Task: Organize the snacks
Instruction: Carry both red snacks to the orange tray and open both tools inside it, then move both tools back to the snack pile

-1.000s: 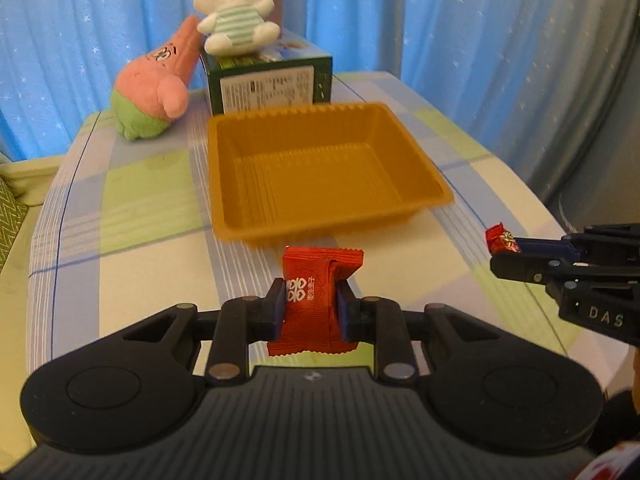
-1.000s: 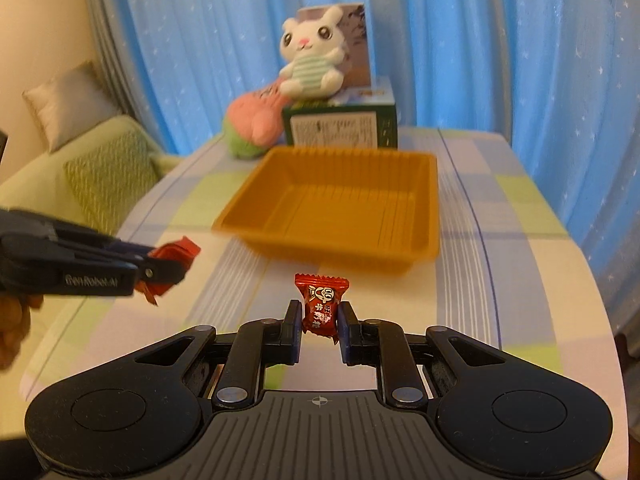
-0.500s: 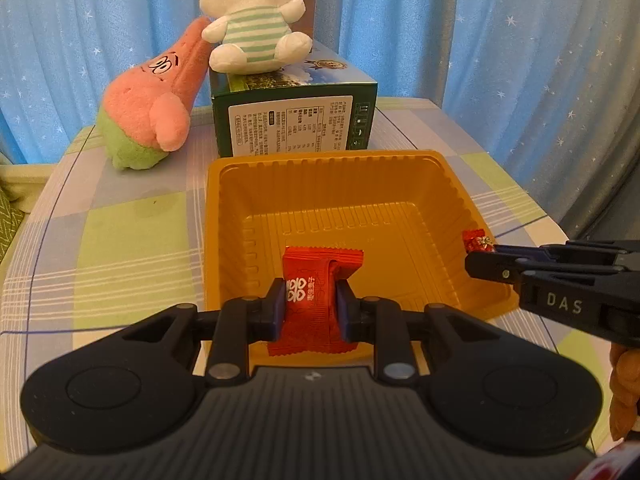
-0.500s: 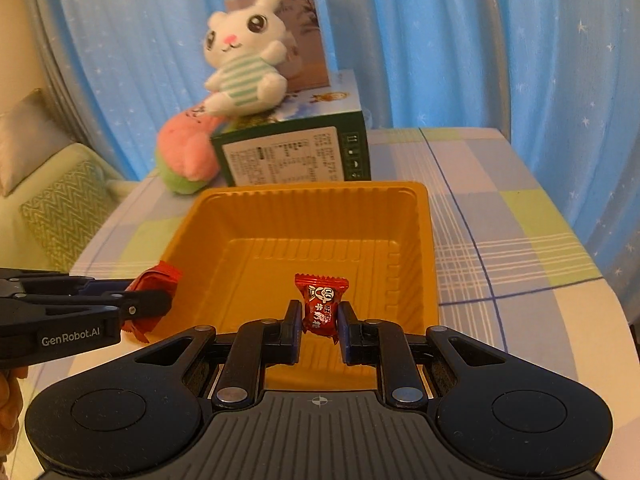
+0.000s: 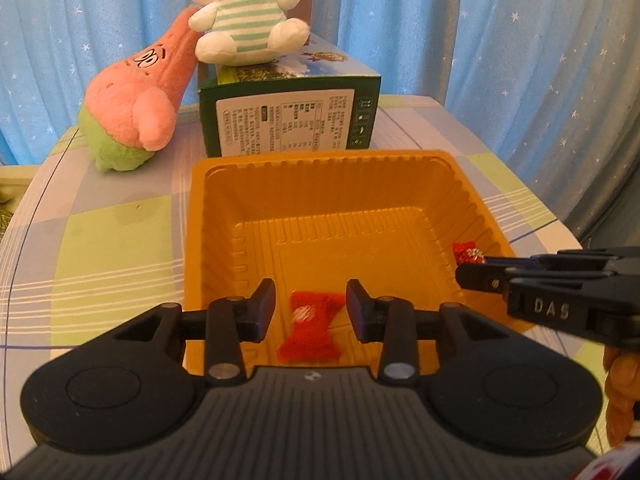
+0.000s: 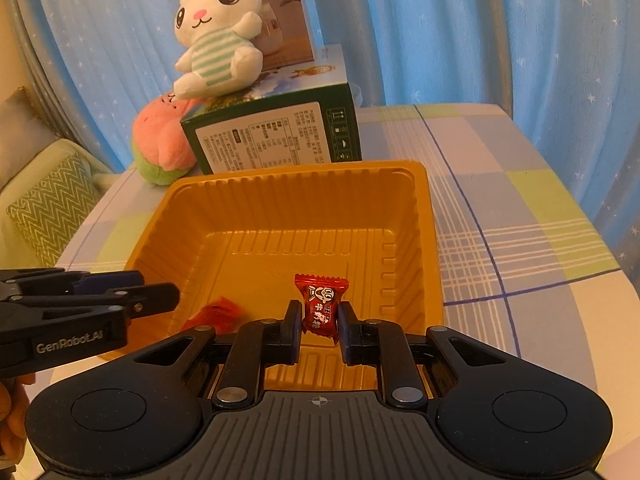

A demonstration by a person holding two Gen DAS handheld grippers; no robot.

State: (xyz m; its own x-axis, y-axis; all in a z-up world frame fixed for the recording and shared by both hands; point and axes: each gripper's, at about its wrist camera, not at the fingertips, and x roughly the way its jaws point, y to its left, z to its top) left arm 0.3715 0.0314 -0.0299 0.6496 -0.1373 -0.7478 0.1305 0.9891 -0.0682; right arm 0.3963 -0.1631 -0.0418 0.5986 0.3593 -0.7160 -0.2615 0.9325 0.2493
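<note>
Over the near part of an orange tray [image 5: 192, 240], the left gripper [image 5: 311, 307] is seen with its fingers [image 5: 262, 306] spread wide, nothing being touched by either pad. A red snack packet [image 5: 310, 332] is blurred in the gap between them and appears to be inside the tray near its front wall; whether it rests on the floor cannot be told. At the tray's right side, the right gripper [image 6: 319, 322] is closed on a small red candy [image 6: 321, 304], which is pinched upright by its lower half between the two pads [image 6: 294, 320], its upper twist standing free above them. In the left wrist view this candy [image 5: 468, 254] is seen at the tip of the right gripper [image 5: 476, 270], above the tray's inner right wall. A green box [image 6: 276, 136] stands just behind the tray on the checked tablecloth [image 6: 520, 216], with a white rabbit plush [image 6: 216, 40] seated on it and a pink star plush [image 5: 138, 108] leaning beside it.
</note>
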